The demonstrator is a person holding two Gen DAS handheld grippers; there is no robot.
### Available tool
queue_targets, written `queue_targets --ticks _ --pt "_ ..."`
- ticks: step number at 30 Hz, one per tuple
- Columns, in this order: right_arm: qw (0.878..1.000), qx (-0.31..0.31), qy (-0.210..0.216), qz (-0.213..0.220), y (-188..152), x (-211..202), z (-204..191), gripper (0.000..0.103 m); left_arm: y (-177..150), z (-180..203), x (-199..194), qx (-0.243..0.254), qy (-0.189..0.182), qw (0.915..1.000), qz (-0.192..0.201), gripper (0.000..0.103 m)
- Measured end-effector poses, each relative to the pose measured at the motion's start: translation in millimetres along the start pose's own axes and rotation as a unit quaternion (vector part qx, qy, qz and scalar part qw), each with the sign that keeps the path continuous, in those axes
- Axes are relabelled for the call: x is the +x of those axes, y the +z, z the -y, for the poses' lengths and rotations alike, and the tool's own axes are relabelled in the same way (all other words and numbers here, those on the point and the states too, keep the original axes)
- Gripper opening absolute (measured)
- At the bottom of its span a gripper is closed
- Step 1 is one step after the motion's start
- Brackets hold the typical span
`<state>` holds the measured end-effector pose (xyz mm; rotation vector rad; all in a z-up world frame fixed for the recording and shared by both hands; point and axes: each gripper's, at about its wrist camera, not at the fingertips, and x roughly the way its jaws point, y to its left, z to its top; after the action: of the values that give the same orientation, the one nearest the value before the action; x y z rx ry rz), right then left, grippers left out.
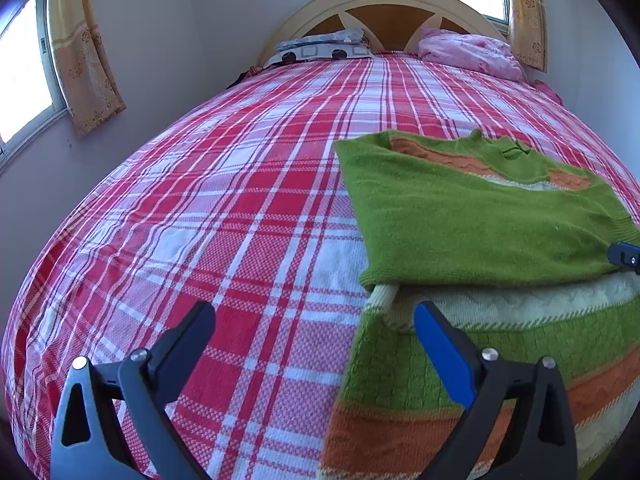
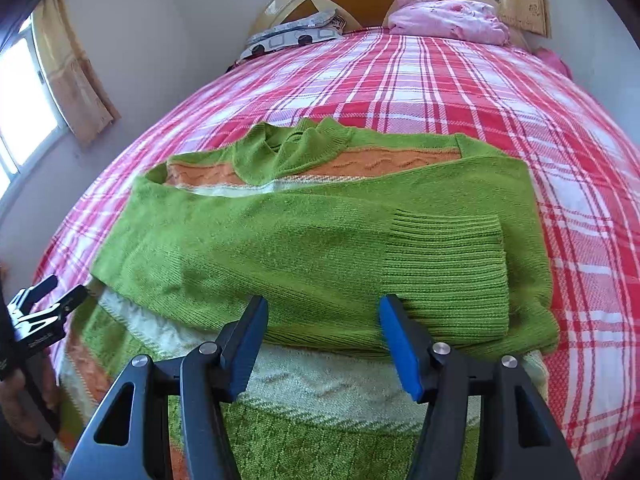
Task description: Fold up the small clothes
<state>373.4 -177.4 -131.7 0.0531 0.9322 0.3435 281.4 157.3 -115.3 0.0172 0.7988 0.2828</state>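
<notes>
left gripper point(image 1: 314, 320): jaws spread wide, nothing held; parked over the sweater's left edge, one finger above bare sheet, the other above knit. Judged to be lined up for an edge grab.
right gripper point(image 2: 324, 314): jaws spread, nothing clamped; tips sit just short of the folded sleeve's near edge, over the sweater's pale band. Judged staged for the next fold.
sweater point(image 2: 280, 256): green/orange/cream knit, laid flat on the near part of the bed, collar pointed toward the headboard. Body hem is nearest the cameras.
sleeves: folded across the sweater's chest; ribbed cuff point(image 2: 448, 264) is seen on top, toward the sweater's right side. Width is thereby squared off, so a hem-to-collar fold is judged to be what remains.
collar point(image 2: 304, 140): rumpled, at the sweater's far end; may need flattening.
plaid sheet point(image 1: 200, 200): red/white, lies under and beyond the sweater; mostly flat, mild creases.
pillow point(image 1: 324, 50): well beyond the sweater, against the headboard point(image 1: 384, 4).
pink bedding point(image 2: 448, 20): bunched beside the pillow, well clear of the sweater.
</notes>
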Motion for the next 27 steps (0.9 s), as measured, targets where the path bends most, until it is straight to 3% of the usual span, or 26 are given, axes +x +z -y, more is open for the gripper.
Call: queue_targets --ticks 18,22,27 --pt "0.999 0.016 -0.044 0.011 -3.0 -11.1 9.1 0.06 -26.9 -2.5 -42.0 0.019 -0.015 0.9996 0.013 0.102" --pt "0.999 -0.013 -0.045 0.004 -8.0 -18.4 -5.1 0.07 -32.5 -4.0 -54.3 0.023 -0.019 0.9994 0.019 0.102" --pt "0.999 -0.019 -0.047 0.004 -19.8 -27.8 -10.4 0.071 -37.9 -4.2 -64.6 0.029 -0.025 0.9991 0.02 0.102"
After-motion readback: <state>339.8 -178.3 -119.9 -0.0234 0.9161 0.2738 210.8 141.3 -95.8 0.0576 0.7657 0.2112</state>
